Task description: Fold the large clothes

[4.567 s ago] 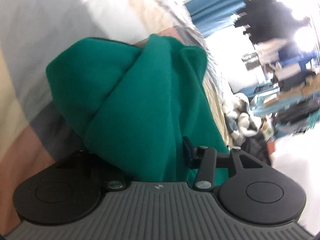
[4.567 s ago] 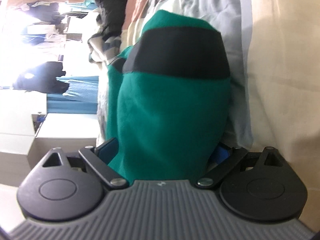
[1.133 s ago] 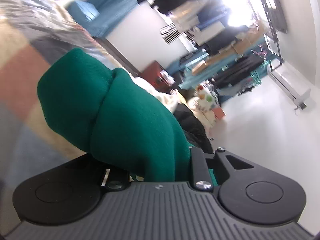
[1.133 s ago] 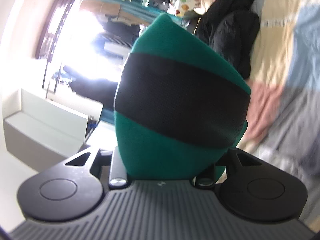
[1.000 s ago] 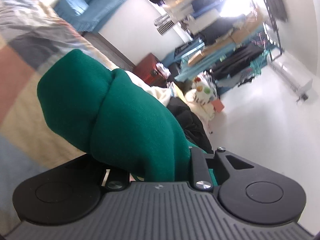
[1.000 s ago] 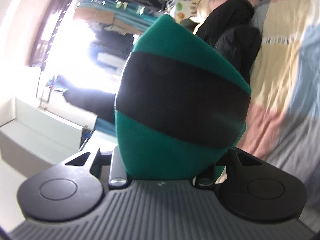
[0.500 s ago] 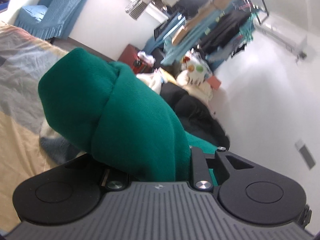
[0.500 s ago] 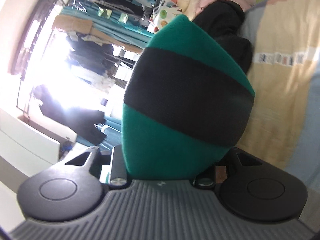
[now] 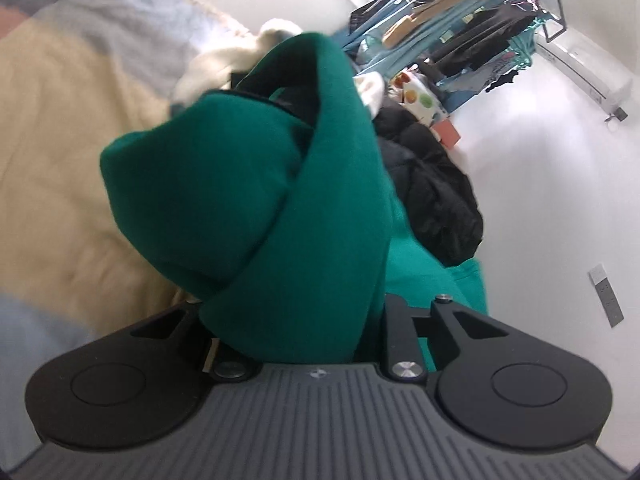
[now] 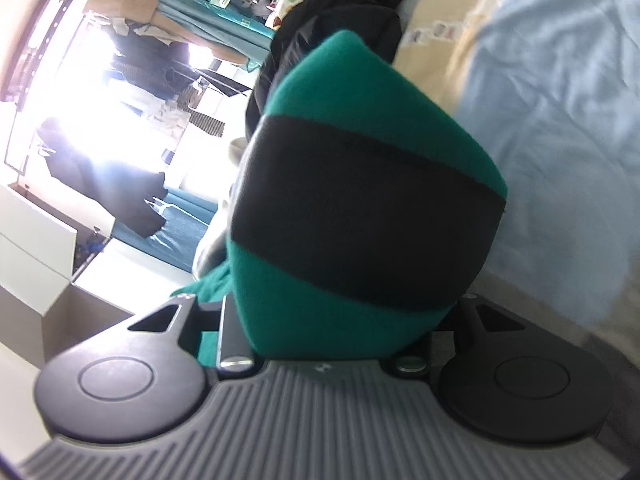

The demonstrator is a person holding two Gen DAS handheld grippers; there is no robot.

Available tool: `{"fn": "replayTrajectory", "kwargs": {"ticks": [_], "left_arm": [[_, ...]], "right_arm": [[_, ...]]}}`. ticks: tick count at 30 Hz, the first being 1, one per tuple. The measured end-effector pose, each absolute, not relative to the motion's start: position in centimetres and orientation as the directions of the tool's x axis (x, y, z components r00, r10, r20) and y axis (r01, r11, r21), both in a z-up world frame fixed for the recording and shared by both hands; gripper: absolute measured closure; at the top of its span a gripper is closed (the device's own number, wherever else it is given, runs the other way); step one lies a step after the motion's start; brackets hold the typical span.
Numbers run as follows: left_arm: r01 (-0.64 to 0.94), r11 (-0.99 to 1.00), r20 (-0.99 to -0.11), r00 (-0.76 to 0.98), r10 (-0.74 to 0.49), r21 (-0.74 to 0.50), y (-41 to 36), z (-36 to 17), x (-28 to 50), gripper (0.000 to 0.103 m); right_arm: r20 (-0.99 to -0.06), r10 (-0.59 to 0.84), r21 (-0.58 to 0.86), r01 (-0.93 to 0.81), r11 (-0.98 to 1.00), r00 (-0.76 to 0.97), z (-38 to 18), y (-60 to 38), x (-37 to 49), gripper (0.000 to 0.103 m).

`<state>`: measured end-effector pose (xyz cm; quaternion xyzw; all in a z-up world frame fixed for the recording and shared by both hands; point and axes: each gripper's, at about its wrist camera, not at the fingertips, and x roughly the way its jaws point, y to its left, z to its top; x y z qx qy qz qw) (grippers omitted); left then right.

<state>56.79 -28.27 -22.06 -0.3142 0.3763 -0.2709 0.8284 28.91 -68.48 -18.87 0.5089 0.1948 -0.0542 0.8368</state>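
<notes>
The thick green knitted garment (image 9: pixel 256 208) is bunched in a wad straight ahead of the left claw (image 9: pixel 296 344), which is clamped on it; the cloth fills the gap between the jaws and hides the fingertips. A fold wraps diagonally over the bundle, and more green cloth trails off to the claw's right. The right claw (image 10: pixel 340 340) grips another part of the same green garment, here crossed by a broad black band (image 10: pixel 360 216). Its jaws have just been opening a little, though the pads seem to press on the cloth, which bulges forward from between them.

Judging from the bedding close beneath both claws, the step in hand is laying the held edge down onto the bed. To do it well, both claws should arrive level with each other, keep the cloth taut between them, and let go only once the fabric lies flat, so no crease is trapped underneath.

Under and left of the left claw lies the patchwork bedspread in beige, grey and pale blue (image 9: pixel 60 140). Ahead and to its right sits a heap of black padded clothing (image 9: pixel 432 192), with a cream fluffy item (image 9: pixel 224 64) beyond; both lie close to where the garment may land and could crowd the fold. Further off stands a clothes rack with dark hanging garments (image 9: pixel 492 28).
</notes>
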Motion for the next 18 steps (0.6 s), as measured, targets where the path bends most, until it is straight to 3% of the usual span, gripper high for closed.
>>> {"fn": "replayTrajectory", "kwargs": {"ticks": [7,14,18], "left_arm": [[0.190,0.597,-0.413,0.561,-0.717,-0.779,-26.6,-26.9,56.1,0.067],[0.159,0.608,-0.448,0.539,-0.713,-0.778,-26.6,-25.9,56.3,0.061],[0.128,0.630,-0.500,0.497,-0.710,-0.766,-26.2,-24.5,56.0,0.046]], "right_arm": [[-0.344,0.091,0.837,0.261,0.482,0.935,-22.6,-68.4,27.2,0.050],[-0.360,0.087,0.855,0.291,0.429,0.929,-22.8,-68.3,26.7,0.046],[-0.422,0.092,0.851,0.359,0.384,0.902,-22.2,-68.6,26.3,0.039]]}}
